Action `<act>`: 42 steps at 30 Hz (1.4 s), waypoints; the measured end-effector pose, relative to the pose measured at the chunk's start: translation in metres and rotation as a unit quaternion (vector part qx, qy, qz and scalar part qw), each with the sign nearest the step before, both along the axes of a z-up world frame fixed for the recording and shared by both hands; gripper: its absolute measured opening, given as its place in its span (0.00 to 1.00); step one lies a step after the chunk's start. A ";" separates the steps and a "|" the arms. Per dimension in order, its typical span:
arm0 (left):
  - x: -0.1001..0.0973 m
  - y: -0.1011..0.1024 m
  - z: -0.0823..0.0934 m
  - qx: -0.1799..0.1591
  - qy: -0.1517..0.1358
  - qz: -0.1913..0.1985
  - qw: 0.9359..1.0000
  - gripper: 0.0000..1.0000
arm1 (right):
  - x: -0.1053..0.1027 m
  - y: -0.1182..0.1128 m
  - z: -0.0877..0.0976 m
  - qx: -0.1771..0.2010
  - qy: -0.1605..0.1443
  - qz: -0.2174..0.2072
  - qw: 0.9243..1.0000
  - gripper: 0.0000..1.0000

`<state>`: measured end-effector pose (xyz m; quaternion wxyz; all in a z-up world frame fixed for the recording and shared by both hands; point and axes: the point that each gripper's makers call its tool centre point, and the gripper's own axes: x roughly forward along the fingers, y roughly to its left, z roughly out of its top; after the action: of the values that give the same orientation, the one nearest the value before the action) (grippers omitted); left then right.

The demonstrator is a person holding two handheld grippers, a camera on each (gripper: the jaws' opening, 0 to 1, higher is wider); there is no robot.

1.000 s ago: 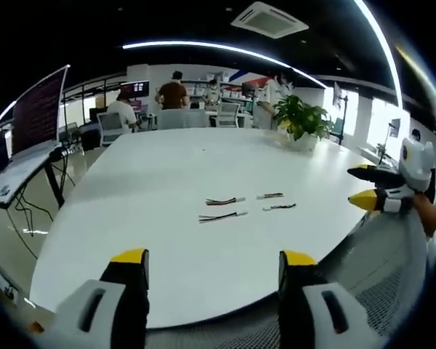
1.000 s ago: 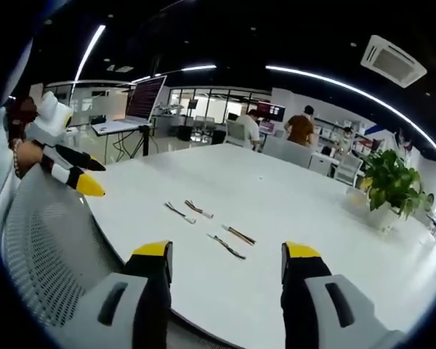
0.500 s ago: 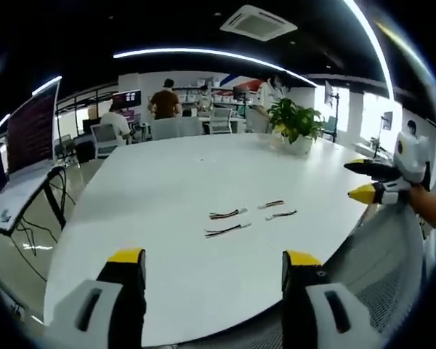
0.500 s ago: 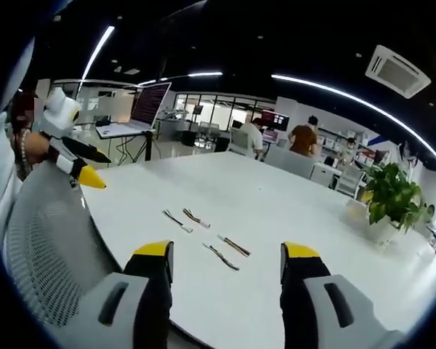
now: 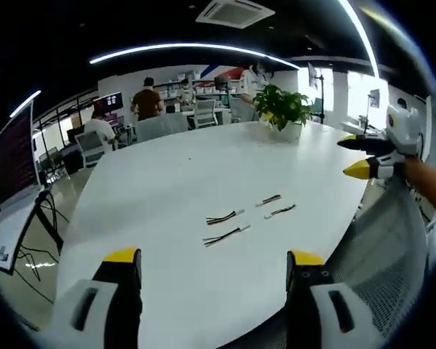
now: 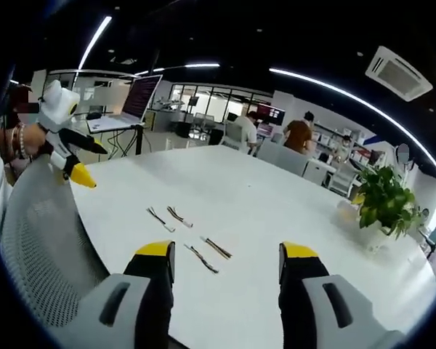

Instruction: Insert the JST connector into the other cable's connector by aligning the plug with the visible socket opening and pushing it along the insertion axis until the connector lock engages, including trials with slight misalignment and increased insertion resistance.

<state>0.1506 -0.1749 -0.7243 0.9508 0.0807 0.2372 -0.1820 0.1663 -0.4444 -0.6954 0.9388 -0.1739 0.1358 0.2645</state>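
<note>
A: JST cables — where are they?

B: Four short cable pieces lie loose on the white table [image 5: 167, 182], none held. Left gripper view: one cable [image 5: 224, 217] sits left of another cable [image 5: 269, 200], with a third cable [image 5: 226, 234] and a fourth cable [image 5: 281, 211] in the row nearer the camera. All four are apart from each other, not mated.

A: Same in the other view?

B: Yes. Right gripper view has two cables further left, one at [image 6: 158, 218] and one at [image 6: 179, 216], just beside each other, and two more, one at [image 6: 200, 258] and one at [image 6: 216, 247], closer to the jaws. Connector ends are too small to tell plug from socket.

A: Grippers?

B: Left gripper [image 5: 213, 257] has its jaws spread wide with nothing between them, held above the near table edge, well short of the cables. Right gripper [image 6: 220, 251] is likewise wide apart and empty. Each also shows in the other's view, at the side, over a mesh chair back [image 5: 392, 247]: the right one [image 5: 354, 155] with yellow tips, in a hand [image 5: 430, 190].

A: Surroundings?

B: Potted plant [image 5: 282, 110] on the far side of the table, people at desks beyond it, and a laptop [image 6: 134, 102] on a stand off to the side.
</note>
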 end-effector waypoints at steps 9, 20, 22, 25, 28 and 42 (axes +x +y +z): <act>0.010 -0.011 0.015 -0.030 -0.003 -0.016 0.999 0.79 | 0.003 0.008 0.007 0.049 0.012 0.002 0.999 0.50; 0.037 -0.029 0.039 -0.056 -0.027 -0.051 0.997 0.75 | 0.026 0.023 0.043 0.119 -0.010 0.016 0.993 0.48; 0.042 -0.032 0.042 -0.046 -0.033 -0.057 0.997 0.75 | 0.032 0.026 0.050 0.143 -0.011 0.017 0.990 0.48; 0.048 -0.038 0.047 -0.045 -0.037 -0.064 0.996 0.75 | 0.039 0.025 0.051 0.142 -0.012 0.014 0.990 0.48; 0.056 -0.044 0.054 -0.045 -0.043 -0.075 0.995 0.75 | 0.046 0.025 0.053 0.146 -0.012 0.010 0.989 0.48; 0.112 -0.088 0.065 -0.070 -0.056 -0.122 0.988 0.73 | 0.087 0.031 0.079 0.168 -0.039 0.016 0.985 0.47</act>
<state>0.2626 -0.2633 -0.6591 0.9364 0.0525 0.1588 -0.3085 0.2528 -0.4135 -0.6160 0.9549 -0.0266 0.0496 0.2916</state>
